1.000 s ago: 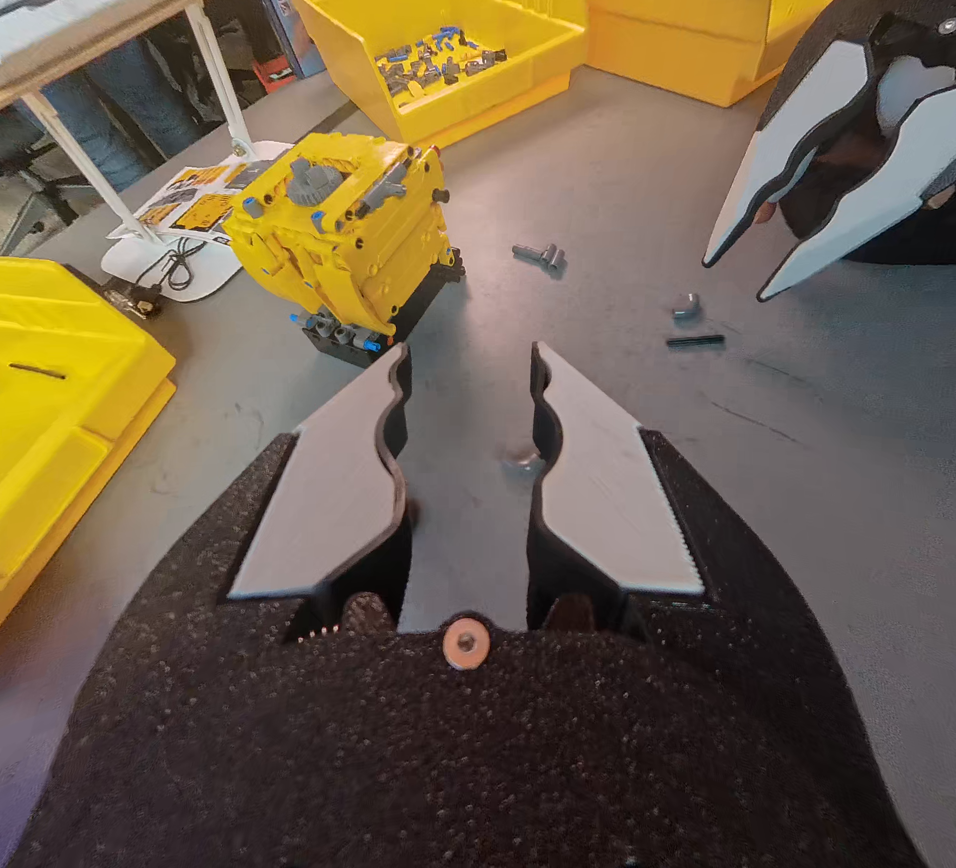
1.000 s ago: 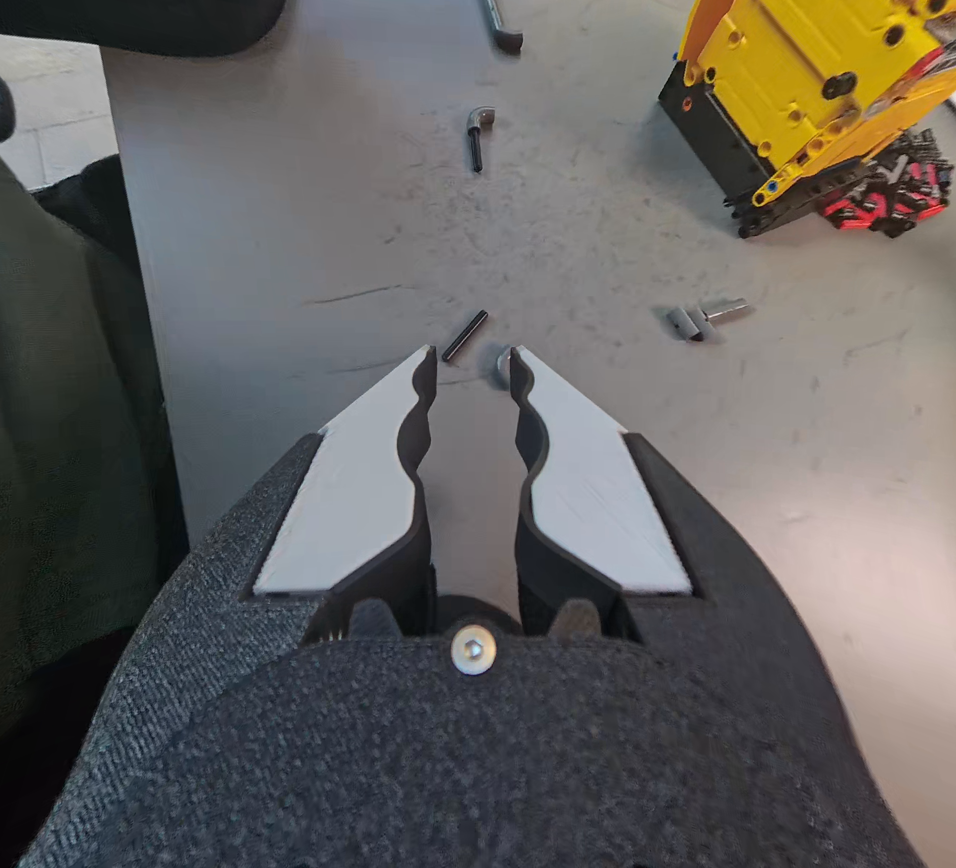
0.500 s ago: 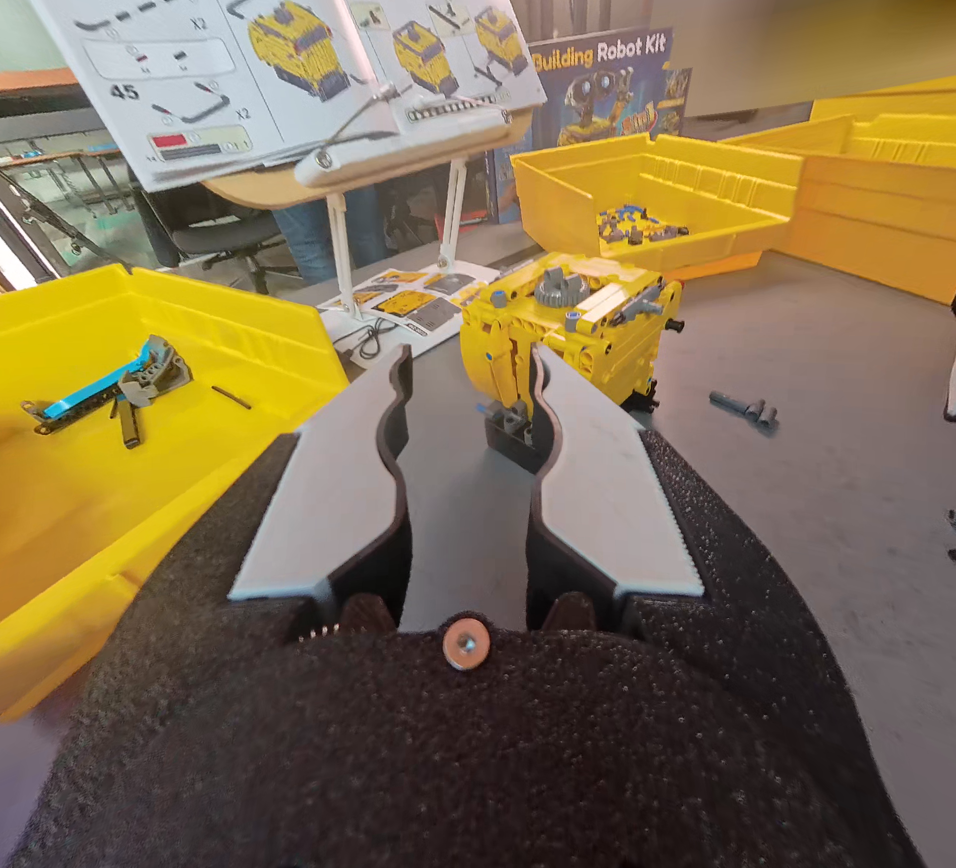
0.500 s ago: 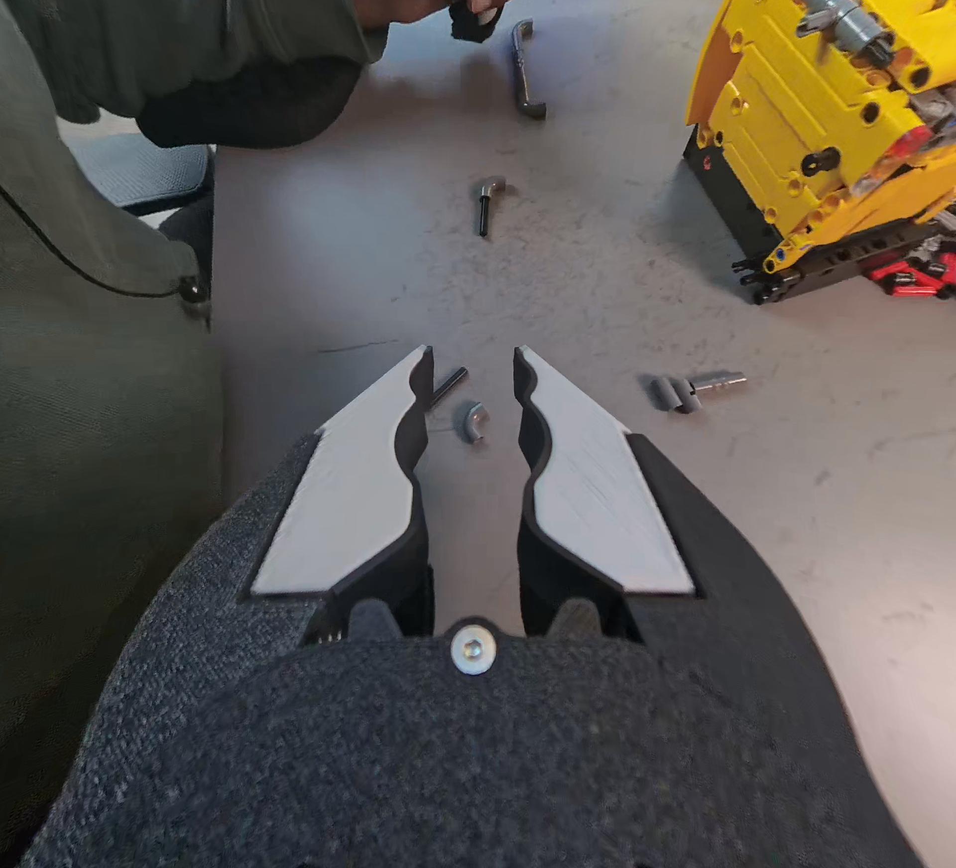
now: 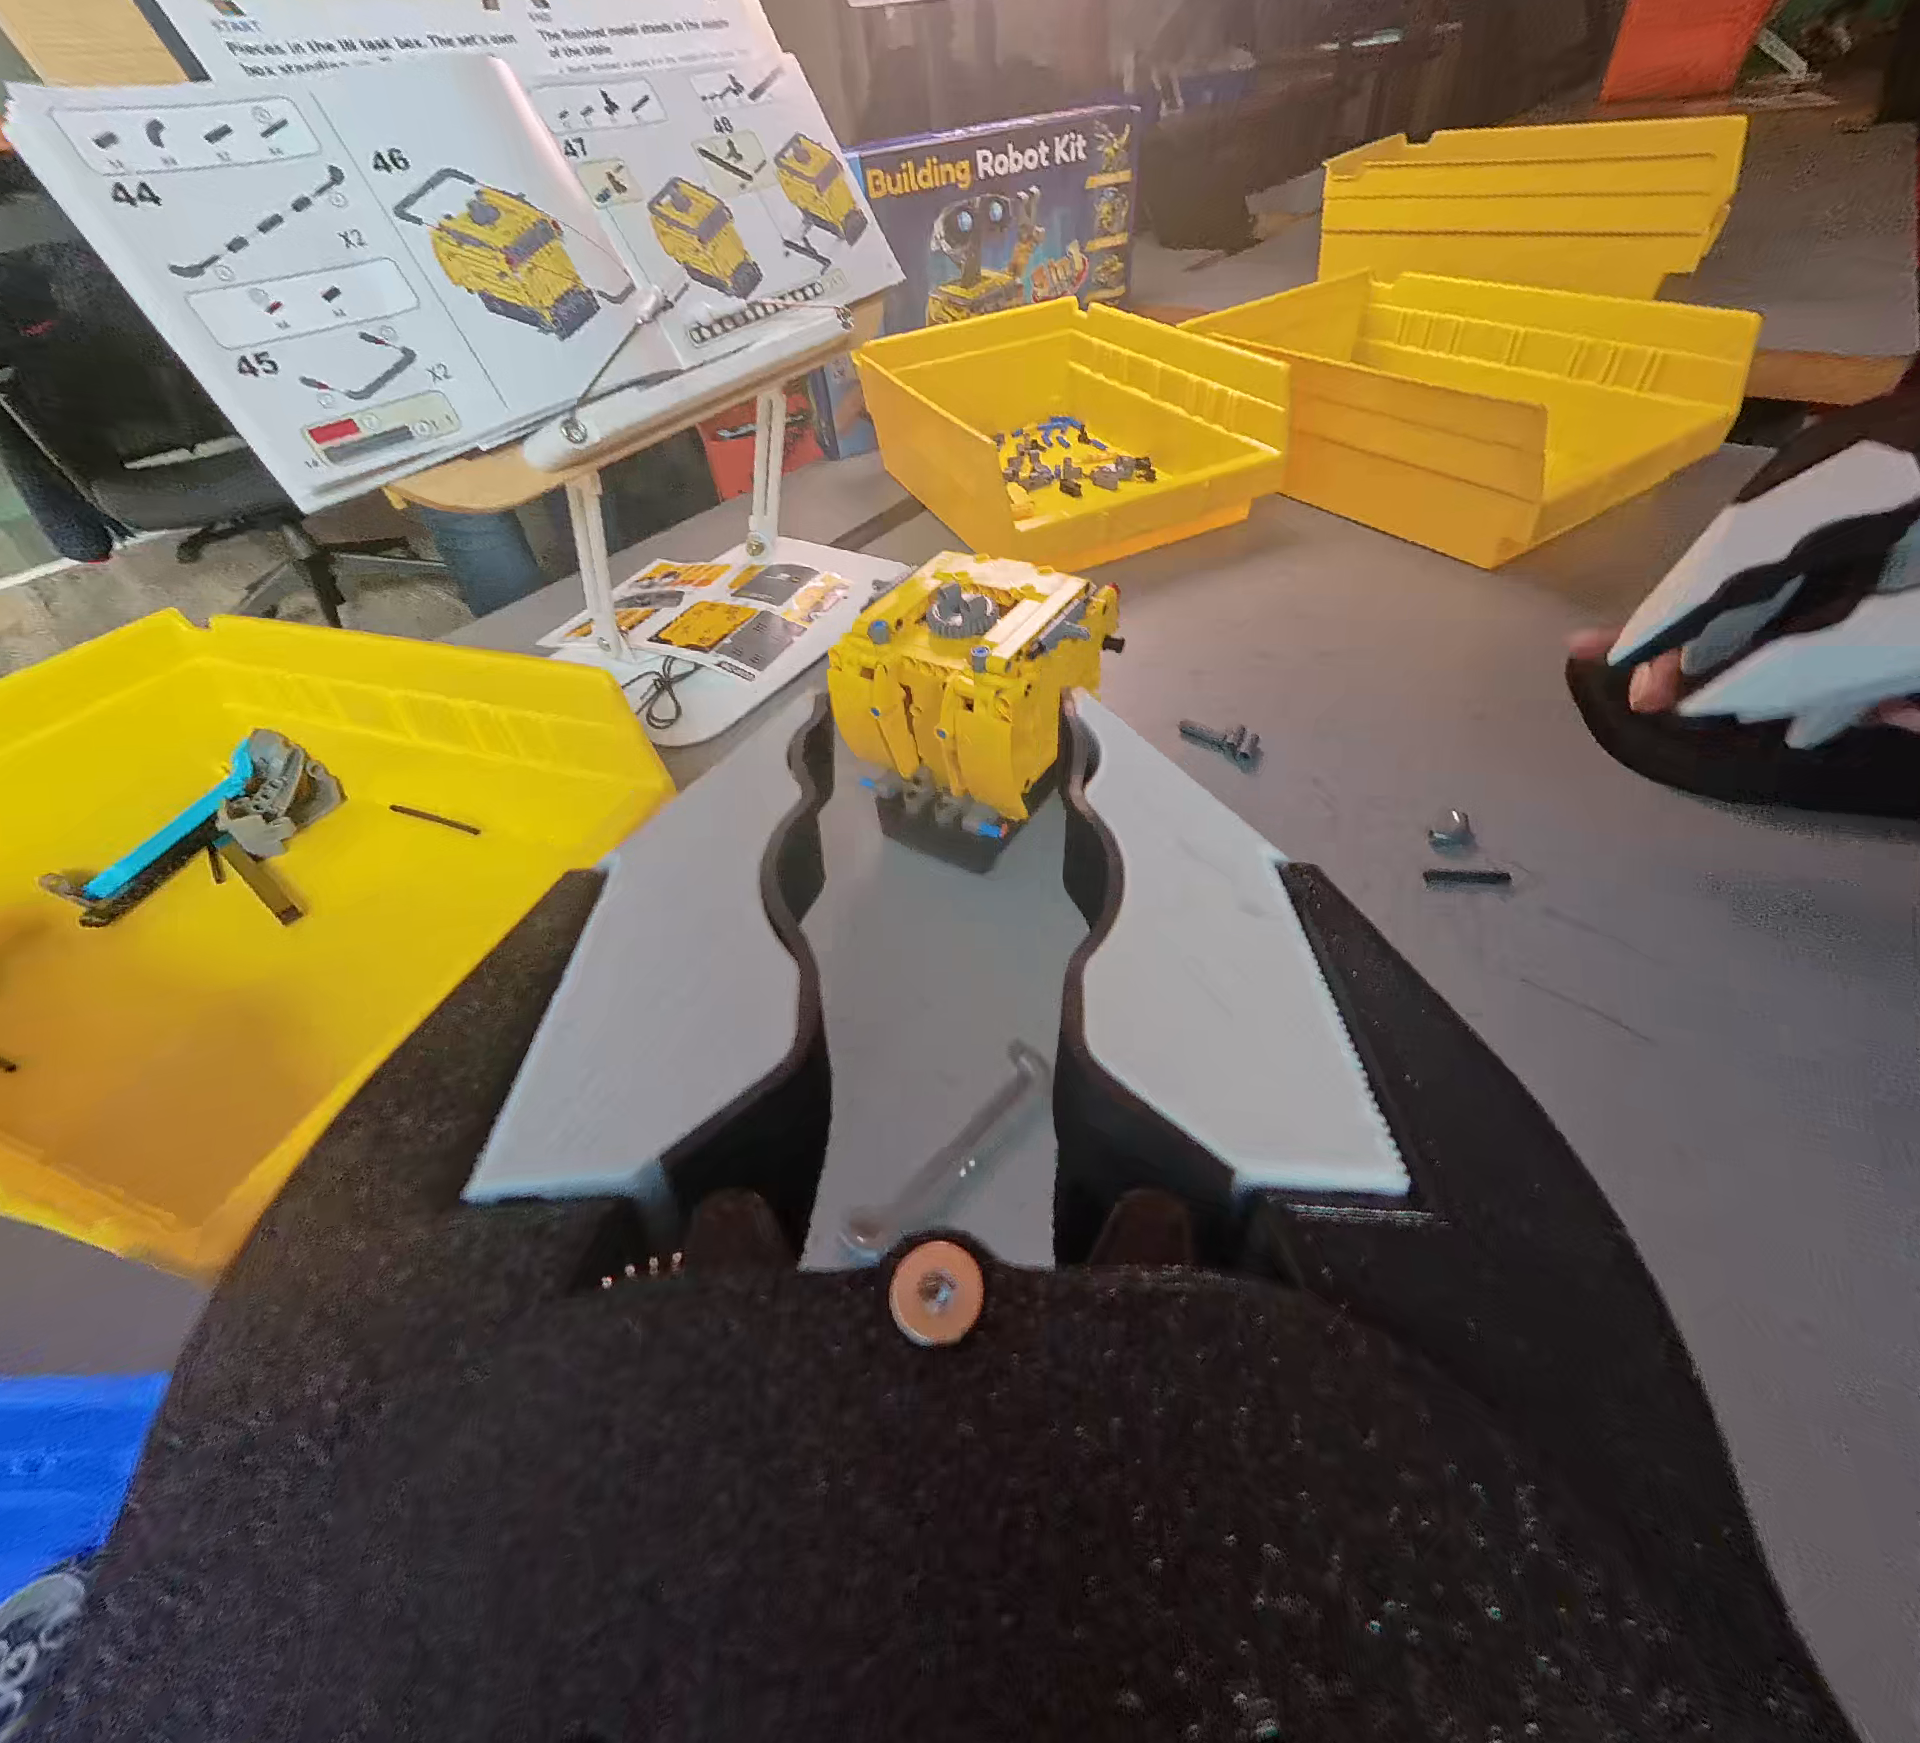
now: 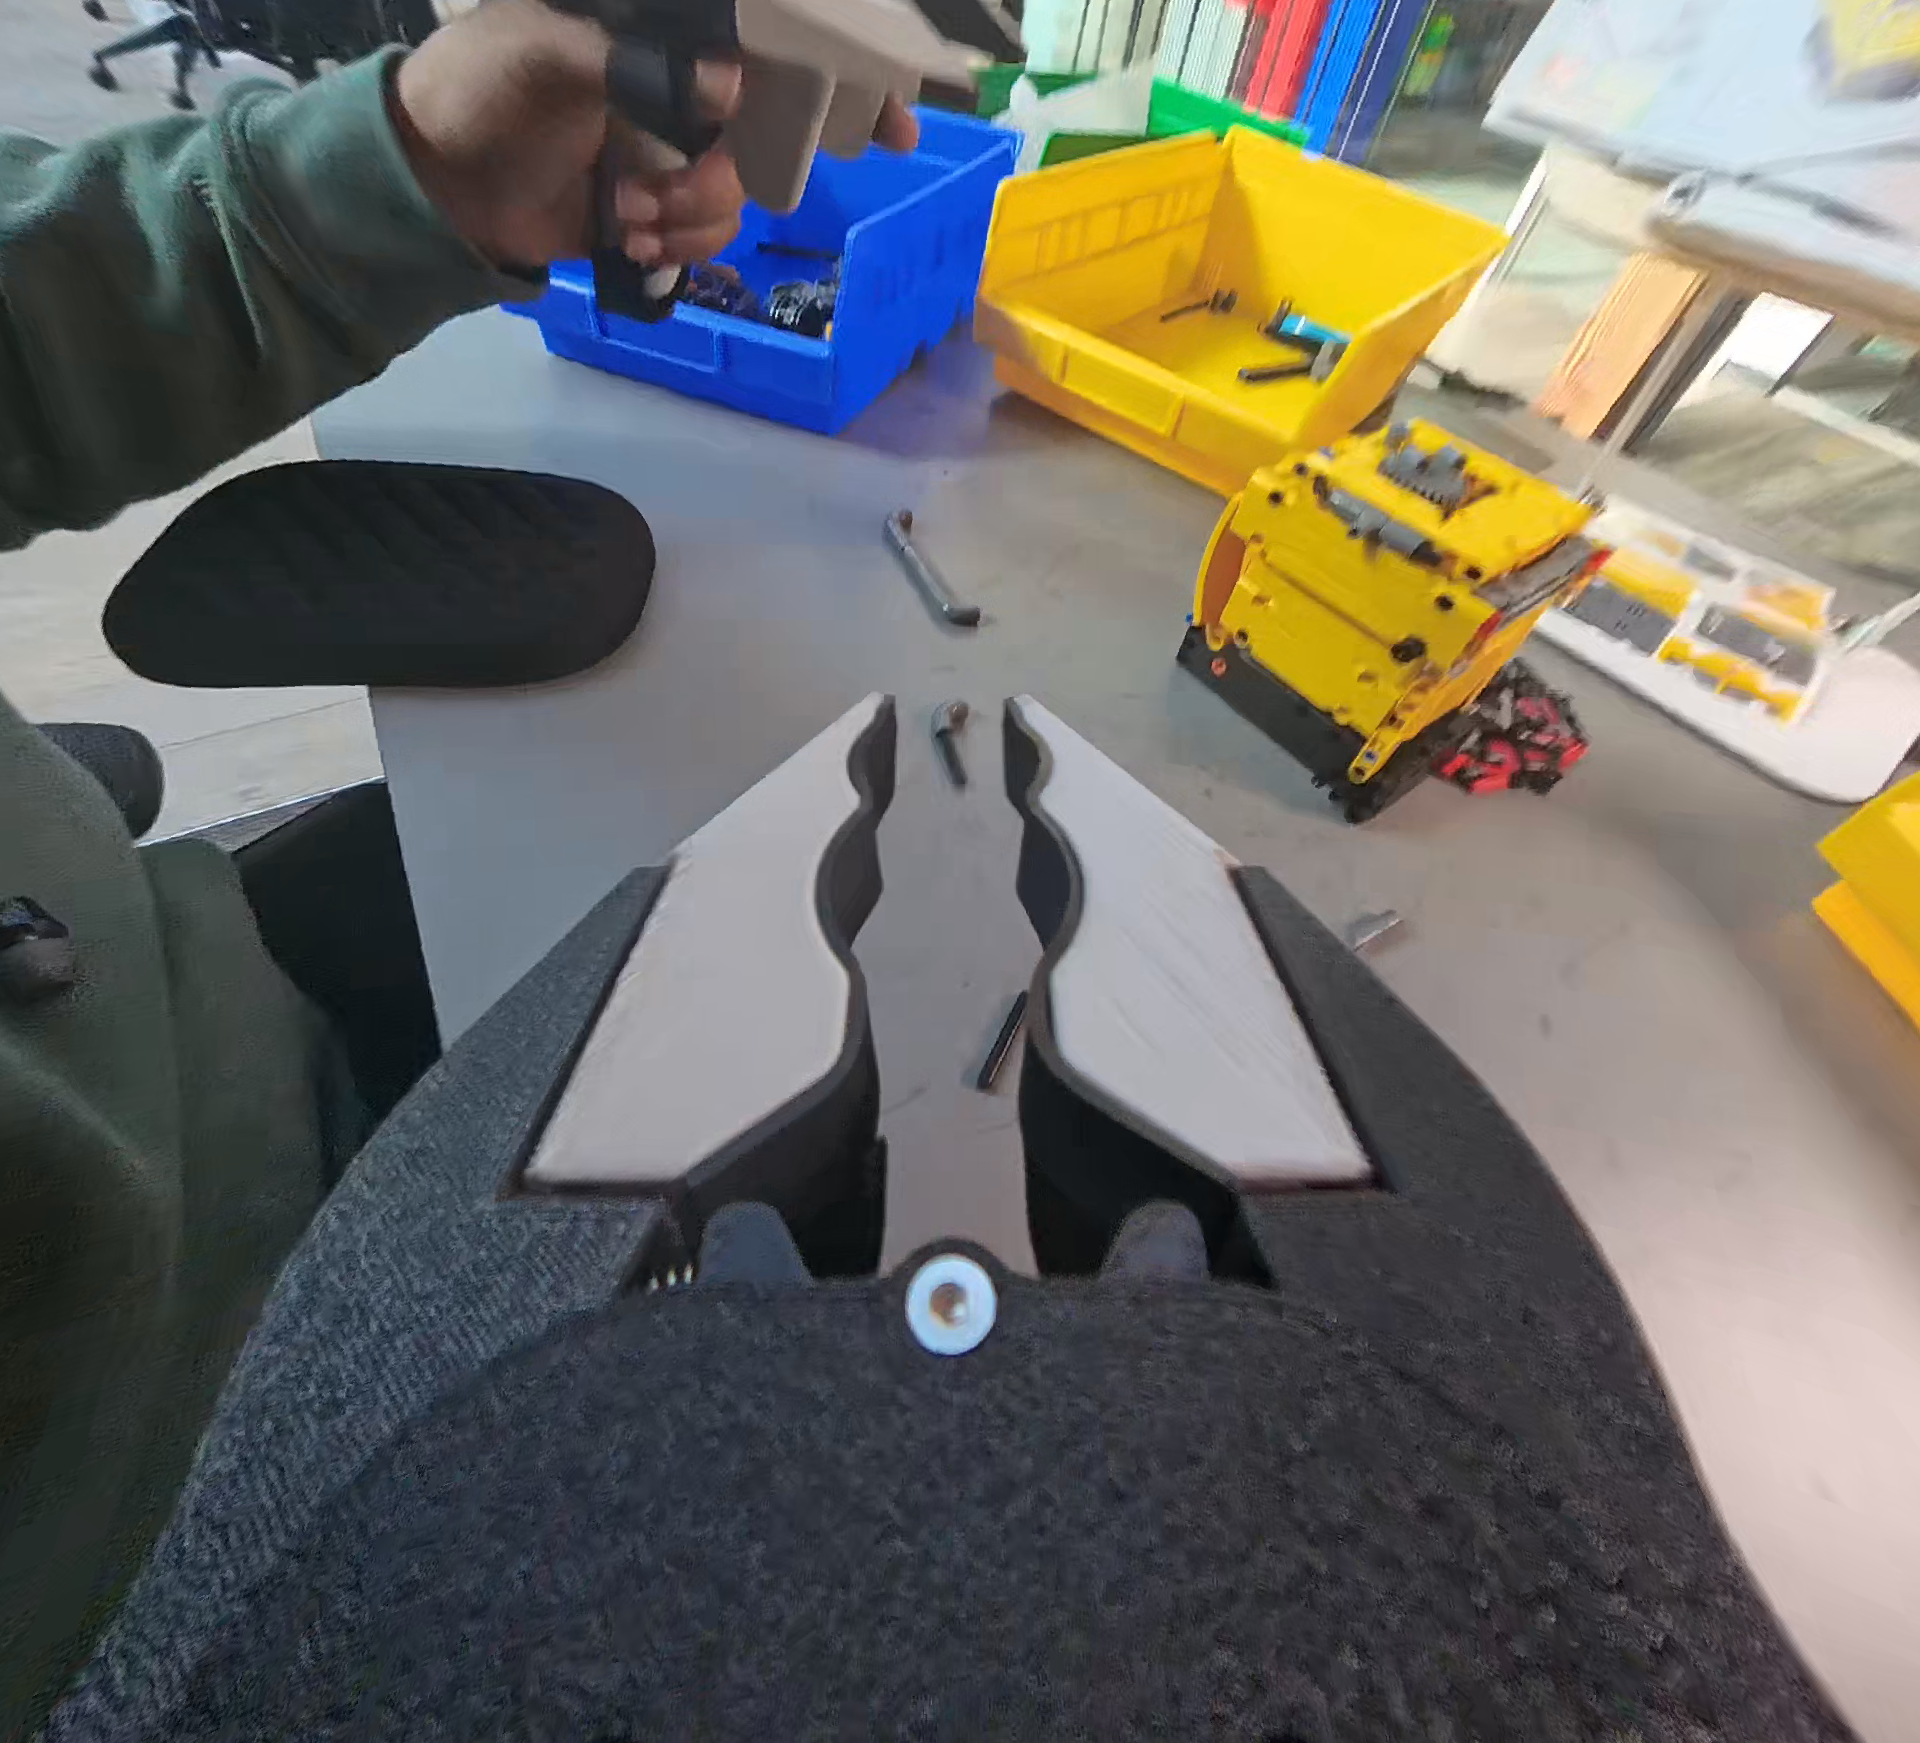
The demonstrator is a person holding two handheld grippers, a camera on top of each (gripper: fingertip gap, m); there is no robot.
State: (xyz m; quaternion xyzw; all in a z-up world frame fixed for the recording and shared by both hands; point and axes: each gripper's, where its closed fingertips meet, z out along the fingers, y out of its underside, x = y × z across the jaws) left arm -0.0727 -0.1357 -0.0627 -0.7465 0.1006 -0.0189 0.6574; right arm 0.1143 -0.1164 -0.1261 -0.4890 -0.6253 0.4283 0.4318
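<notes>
- Left wrist view: the left gripper (image 5: 940,737) is released and holds nothing, hanging above the bench (image 5: 1558,1018). A yellow brick-built robot body (image 5: 971,691) stands just ahead of its fingertips, apart from them. A grey L-shaped rod (image 5: 956,1153) lies on the bench beneath the fingers.
- Off its left side sits a yellow bin (image 5: 312,862) with a blue-and-grey subassembly (image 5: 197,826).
- Right wrist view: the right gripper (image 6: 948,717) is also released and empty. A small grey elbow pin (image 6: 948,737) lies beyond its tips, and a short black axle (image 6: 1003,1039) beneath it.
- Judged by look, these small parts are light, stiff and slippery; pinch across the shaft.
</notes>
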